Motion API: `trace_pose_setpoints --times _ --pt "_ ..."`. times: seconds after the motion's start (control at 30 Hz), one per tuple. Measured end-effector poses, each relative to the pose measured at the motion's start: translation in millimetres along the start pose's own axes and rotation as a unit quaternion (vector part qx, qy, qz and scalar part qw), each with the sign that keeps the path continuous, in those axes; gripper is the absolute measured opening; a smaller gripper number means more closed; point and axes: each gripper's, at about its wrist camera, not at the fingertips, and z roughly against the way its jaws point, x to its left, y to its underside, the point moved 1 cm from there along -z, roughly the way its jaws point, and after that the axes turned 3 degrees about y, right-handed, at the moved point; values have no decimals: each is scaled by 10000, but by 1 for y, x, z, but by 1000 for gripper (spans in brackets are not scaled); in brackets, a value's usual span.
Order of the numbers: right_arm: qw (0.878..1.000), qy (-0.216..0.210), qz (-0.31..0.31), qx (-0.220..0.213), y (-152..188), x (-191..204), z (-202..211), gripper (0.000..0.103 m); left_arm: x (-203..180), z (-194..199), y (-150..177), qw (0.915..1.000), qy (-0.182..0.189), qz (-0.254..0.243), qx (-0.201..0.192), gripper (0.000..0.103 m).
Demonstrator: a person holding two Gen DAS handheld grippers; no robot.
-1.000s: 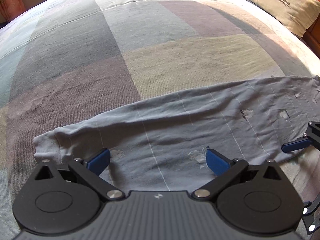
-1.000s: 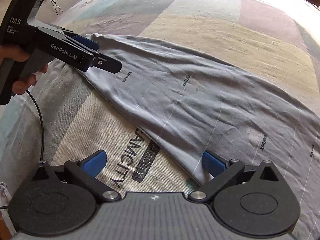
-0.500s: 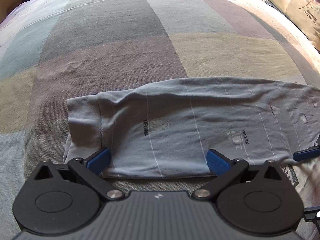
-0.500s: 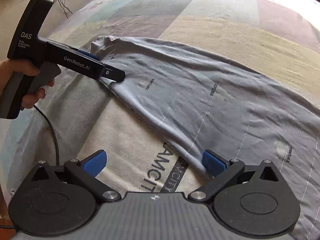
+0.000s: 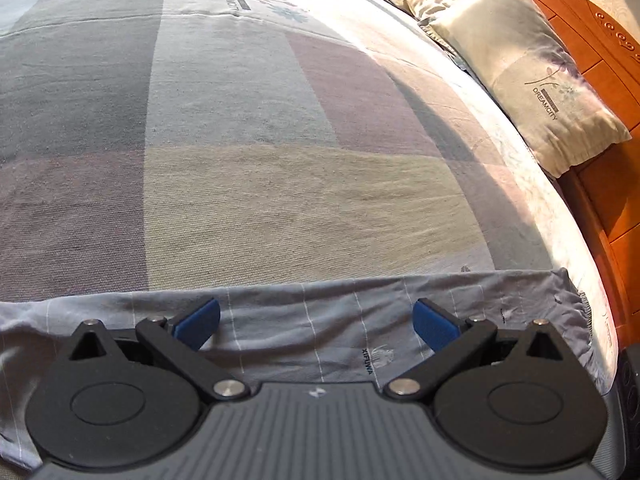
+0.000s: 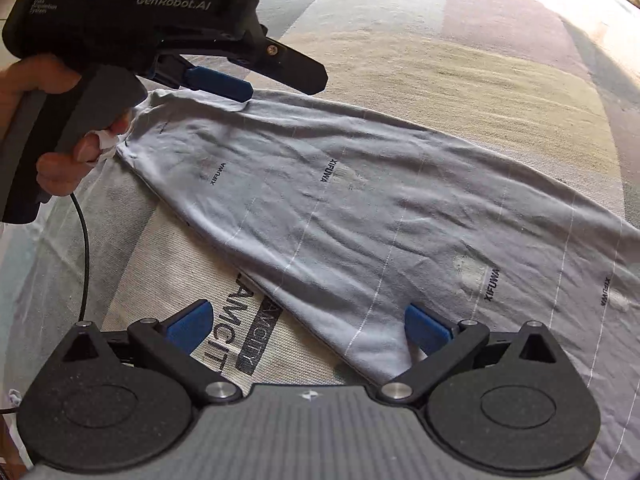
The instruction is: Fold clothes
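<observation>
I see the grey garment (image 6: 360, 208) spread flat on the bed (image 5: 280, 184), running from the upper left of the right wrist frame down to its lower right edge. It carries thin white lines and small "XIFUWA" prints. In the left wrist frame the same cloth crosses the lower part of the picture as a long band, its elastic end bunched at the right, near the edge of the mattress.

My left gripper (image 5: 316, 322) has its blue fingers spread wide, both hovering over the cloth band with nothing between them. In the right wrist frame I see that same tool at the upper left, a hand (image 6: 68, 152) wrapped round its handle, its blue finger (image 6: 218, 82) just above the narrow end of the garment; I cannot tell if it touches.

My right gripper (image 6: 308, 326) is spread too: the left finger lies over the printed bed sheet, the right finger over the garment's near edge, gripping nothing.

A pillow (image 5: 528, 68) lies at the upper right of the left wrist frame, against a wooden headboard (image 5: 600, 32).
</observation>
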Motion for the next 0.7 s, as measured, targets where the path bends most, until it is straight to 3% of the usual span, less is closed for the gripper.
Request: trace_pose_setpoints --times 0.17,0.33,0.43,0.7 --pt "9999 47 84 -100 5 2 0 103 4 1 0 9996 261 -18 72 102" --pt "9997 100 183 -92 6 5 -1 103 25 3 5 9994 -18 -279 209 102" --pt "9998 71 165 -116 8 3 0 103 42 17 6 9982 -442 -352 198 102" --pt "9989 233 393 -115 9 12 -3 103 88 49 6 9937 -1109 146 7 102"
